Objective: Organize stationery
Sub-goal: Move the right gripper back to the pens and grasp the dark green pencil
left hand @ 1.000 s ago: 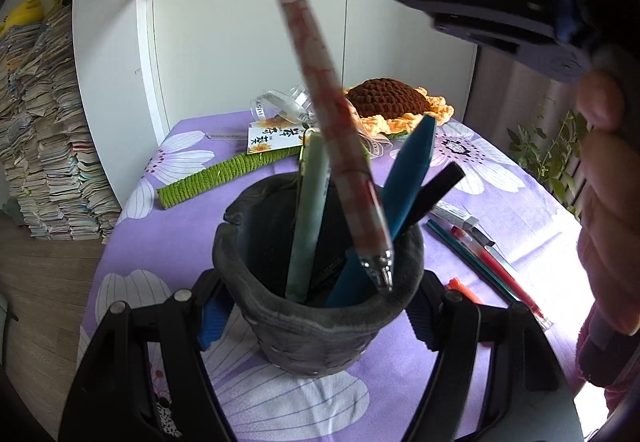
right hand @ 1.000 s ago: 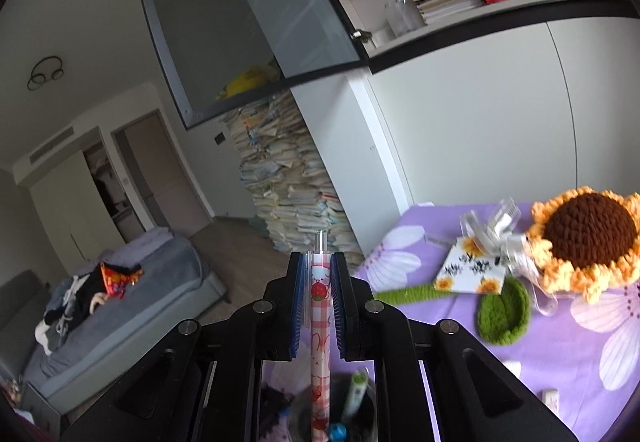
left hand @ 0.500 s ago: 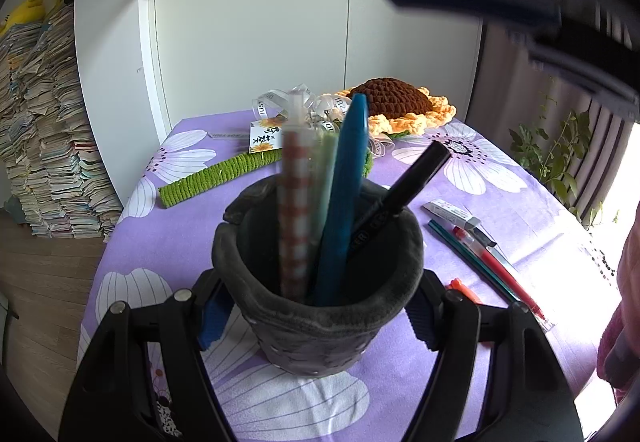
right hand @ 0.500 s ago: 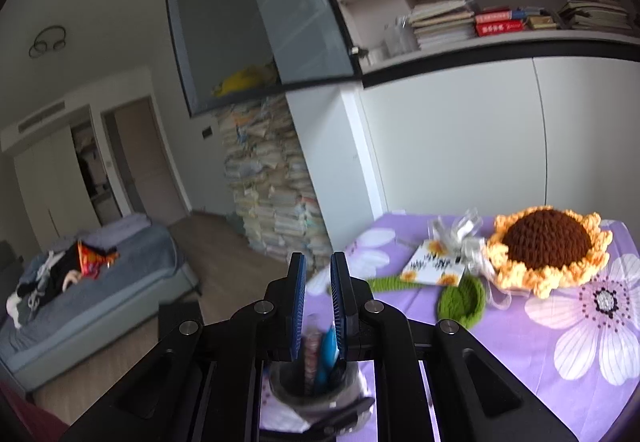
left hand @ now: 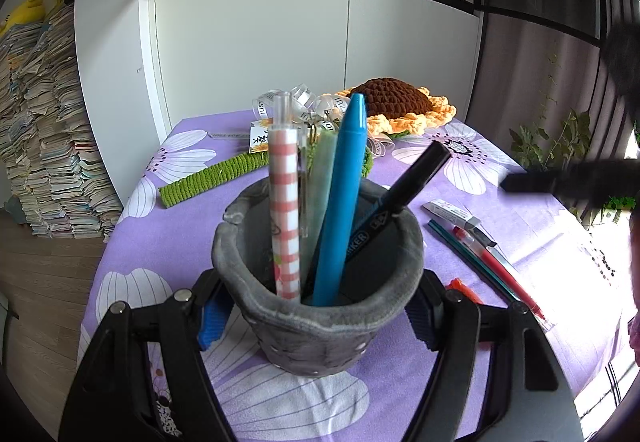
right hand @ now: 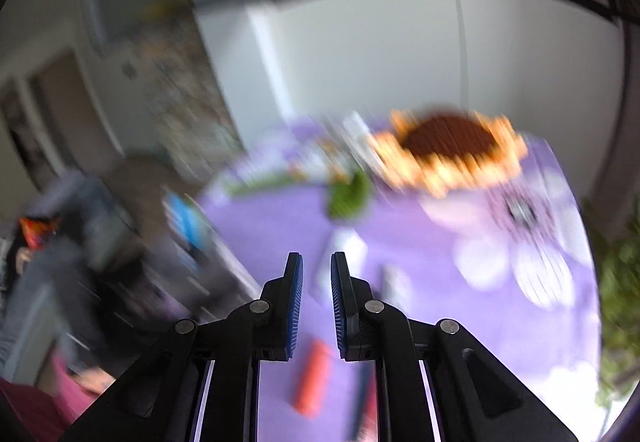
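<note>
My left gripper (left hand: pixel 316 316) is shut on a grey felt pen holder (left hand: pixel 320 314) standing on the purple floral tablecloth (left hand: pixel 460 382). In the holder stand a pink checked pen (left hand: pixel 285 210), a pale green pen (left hand: pixel 319 178), a blue pen (left hand: pixel 342 202) and a black marker (left hand: pixel 400 194). My right gripper (right hand: pixel 317 270) is empty, its jaws a narrow gap apart, blurred, above the table. Its dark edge shows in the left wrist view (left hand: pixel 568 182). An orange item (right hand: pixel 312 378) lies below it.
Loose on the cloth to the holder's right lie a red pen (left hand: pixel 500 266), a teal pen (left hand: pixel 468 258), a white eraser (left hand: pixel 452 212) and an orange piece (left hand: pixel 464 288). A crocheted sunflower (left hand: pixel 400 106), its green stem (left hand: pixel 212 180) and a ribboned card lie behind.
My right gripper let go of the pink checked pen, which dropped into the holder. It then lifted and swung to the right, over the table. The left gripper has not moved.
</note>
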Motion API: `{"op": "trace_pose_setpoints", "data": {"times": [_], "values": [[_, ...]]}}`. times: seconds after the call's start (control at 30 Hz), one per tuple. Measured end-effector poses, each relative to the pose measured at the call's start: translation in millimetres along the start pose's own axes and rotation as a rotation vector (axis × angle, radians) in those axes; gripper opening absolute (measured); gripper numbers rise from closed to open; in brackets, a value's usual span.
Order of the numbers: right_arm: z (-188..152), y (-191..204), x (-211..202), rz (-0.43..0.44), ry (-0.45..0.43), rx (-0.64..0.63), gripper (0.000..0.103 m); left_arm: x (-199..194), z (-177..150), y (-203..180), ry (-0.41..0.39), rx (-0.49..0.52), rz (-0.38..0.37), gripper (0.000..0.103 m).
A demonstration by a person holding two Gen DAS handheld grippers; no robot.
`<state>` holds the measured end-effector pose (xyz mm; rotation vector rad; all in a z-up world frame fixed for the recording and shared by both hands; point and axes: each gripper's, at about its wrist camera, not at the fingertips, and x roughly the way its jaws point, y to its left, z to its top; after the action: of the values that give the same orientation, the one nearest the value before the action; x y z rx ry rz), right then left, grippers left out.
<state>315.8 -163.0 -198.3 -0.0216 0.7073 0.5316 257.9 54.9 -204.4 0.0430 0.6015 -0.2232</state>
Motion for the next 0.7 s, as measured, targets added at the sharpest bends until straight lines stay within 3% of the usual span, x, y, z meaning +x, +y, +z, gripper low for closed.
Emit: {"op": "trace_pose_setpoints", "data": {"times": [0.1, 0.2, 0.3, 0.43, 0.7], "values": [[-21.0, -16.8, 27.2, -0.057, 0.149, 0.017, 0.013, 0.0, 0.0, 0.5, 0.000, 0.001, 0.001, 0.071], [-31.2, -24.5, 46.0, -0.071, 0.220, 0.034, 0.013, 0.5, -0.2, 0.2, 0.004, 0.007, 0.007, 0.071], [-28.2, -25.8, 56.0, -0.055, 0.232, 0.043, 0.014, 0.5, -0.3, 1.3, 0.004, 0.007, 0.006, 0.071], [-18.9, -20.1, 66.7, -0.062, 0.231, 0.012, 0.037, -0.2, -1.2, 0.2, 0.003, 0.005, 0.003, 0.071], [-4.9, -7.5, 89.1, -0.069, 0.236, -0.050, 0.037, -0.2, -1.3, 0.0, 0.003, 0.004, 0.003, 0.071]]}}
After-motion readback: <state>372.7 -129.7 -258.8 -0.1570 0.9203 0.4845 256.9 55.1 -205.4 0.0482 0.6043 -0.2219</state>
